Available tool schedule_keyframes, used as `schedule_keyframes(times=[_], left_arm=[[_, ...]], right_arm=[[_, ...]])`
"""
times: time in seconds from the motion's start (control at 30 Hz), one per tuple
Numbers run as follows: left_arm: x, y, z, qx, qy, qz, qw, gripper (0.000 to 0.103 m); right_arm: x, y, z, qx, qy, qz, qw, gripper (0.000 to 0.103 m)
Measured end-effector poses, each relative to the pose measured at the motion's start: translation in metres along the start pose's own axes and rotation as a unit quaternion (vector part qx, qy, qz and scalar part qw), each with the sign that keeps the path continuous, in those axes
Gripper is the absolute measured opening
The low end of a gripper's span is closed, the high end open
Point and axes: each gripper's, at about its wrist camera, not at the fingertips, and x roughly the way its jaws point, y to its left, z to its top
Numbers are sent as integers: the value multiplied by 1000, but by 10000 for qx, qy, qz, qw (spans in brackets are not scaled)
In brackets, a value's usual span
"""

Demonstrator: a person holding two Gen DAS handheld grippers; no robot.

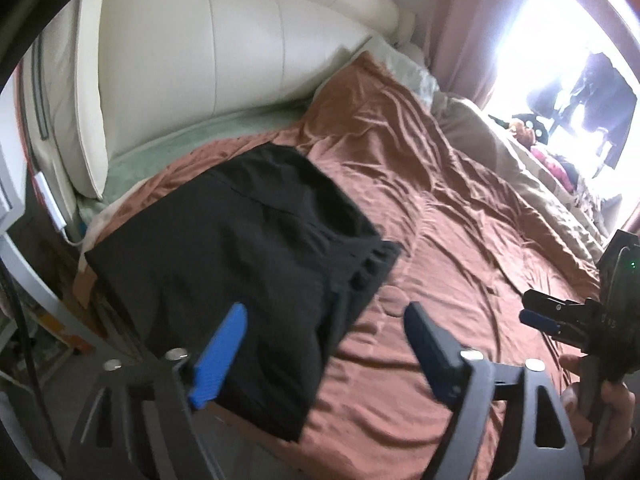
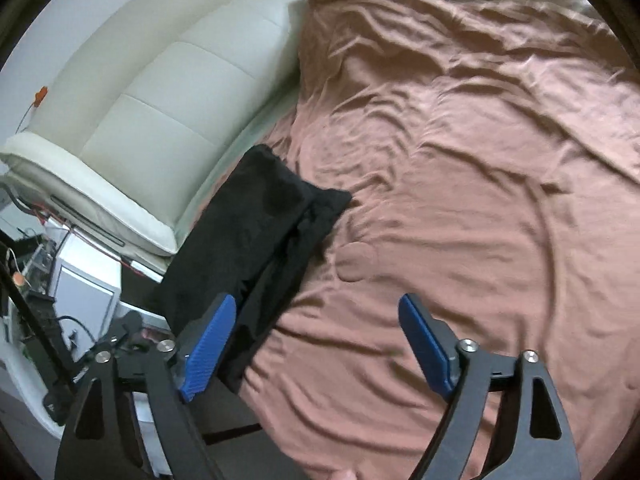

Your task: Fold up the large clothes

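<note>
Folded black garment (image 1: 240, 248) lies on the rust bedsheet (image 1: 460, 220); soft, limp, likely light; best pinched at its near edge; left gripper (image 1: 324, 340) and right gripper (image 2: 316, 332) hover wide, empty.

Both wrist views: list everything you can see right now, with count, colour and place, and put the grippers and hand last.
garment: one, black, folded, lying on the bedspread near the bed's corner by the headboard
bedspread: one, reddish brown, wrinkled, covering most of the bed
headboard: one, cream, padded, along the bed's edge beyond the garment
sheet: one, pale green, showing between headboard and bedspread
blanket: one, beige, bunched at the far side by the window
curtain: one, dusty pink, beside the bright window
left gripper: one, black with blue pads, open, empty, above the garment's near edge
right gripper: one, black with blue pads, open, empty
hand: one, holding the right gripper
</note>
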Motion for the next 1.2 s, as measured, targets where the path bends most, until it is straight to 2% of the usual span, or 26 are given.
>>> schedule_keyframes(times=[0.07,0.1,0.13,0.23,0.4,0.63,0.77,1.2], left_arm=[[-11,-11,-7,53,-76,-41,9999,98],[-17,-17,-11,81,-105,-66,9999,102],[-23,-22,-15,108,-140,-84,9998,103],[-38,-36,-25,206,-215,-180,9994,102],[-57,-56,-48,392,-242,-415,9981,102],[-91,-72,-79,601,-343,-777,9946,102],[-113,-80,-100,786,-434,-946,9915,102],[-182,-88,-172,1192,-660,-1396,9808,102]], right_arm=[[-29,0,-10,-105,-142,-217,9996,90],[-42,0,-16,-152,-183,-312,9992,100],[-54,1,-22,-208,-251,-411,9986,103],[-102,5,-41,-233,-502,-624,9965,103],[-150,7,-82,-300,-768,-878,9927,103],[-208,0,-134,-94,-1143,-1074,9876,103],[-245,2,-170,-101,-1455,-1425,9790,103],[-326,31,-288,-176,-2116,-1859,9594,103]])
